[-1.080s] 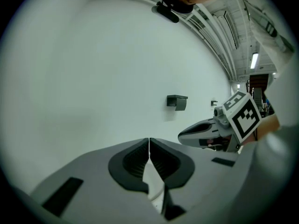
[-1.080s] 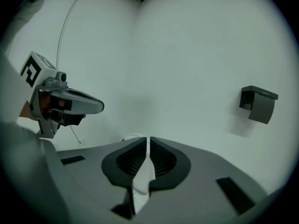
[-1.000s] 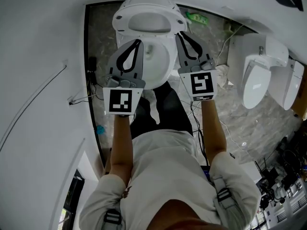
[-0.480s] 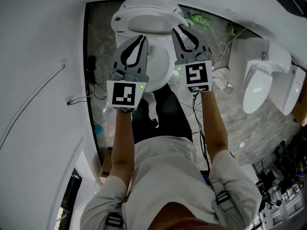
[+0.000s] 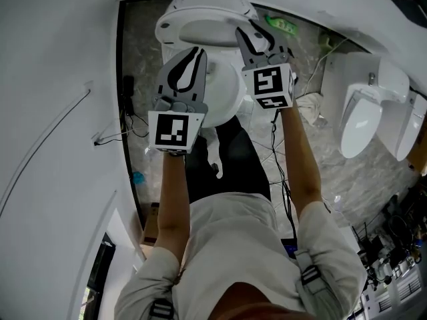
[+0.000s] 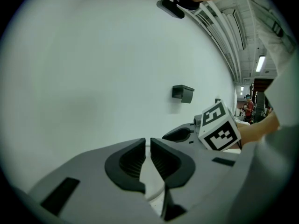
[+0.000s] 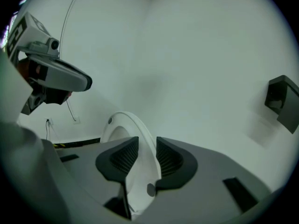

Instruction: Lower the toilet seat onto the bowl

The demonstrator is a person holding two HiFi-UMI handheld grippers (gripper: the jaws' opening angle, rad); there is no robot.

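Zero progress on the lowering itself so far: toilet seat (image 5: 170, 29) stands raised at 12 o'clock of the bowl (image 5: 223, 92), leaning back, well apart from the bowl's rim.

Right claw (image 5: 255, 35) is at approx 1 o'clock of the bowl, up at the seat's right edge. Its jaws have just been opening, and in the right gripper view the seat's white rim (image 7: 135, 129) runs between them. Pads don't look to press on it yet, so it's spread around the rim, not gripping.

Left claw (image 5: 197, 53) hangs over the bowl at approx 10 o'clock, jaws closed together w/ nothing in them; it touches nothing as far as I can see.

Left to do, by my reading: close right claw on the rim, tip the seat fwd, ease it down flat onto the bowl, then let go.
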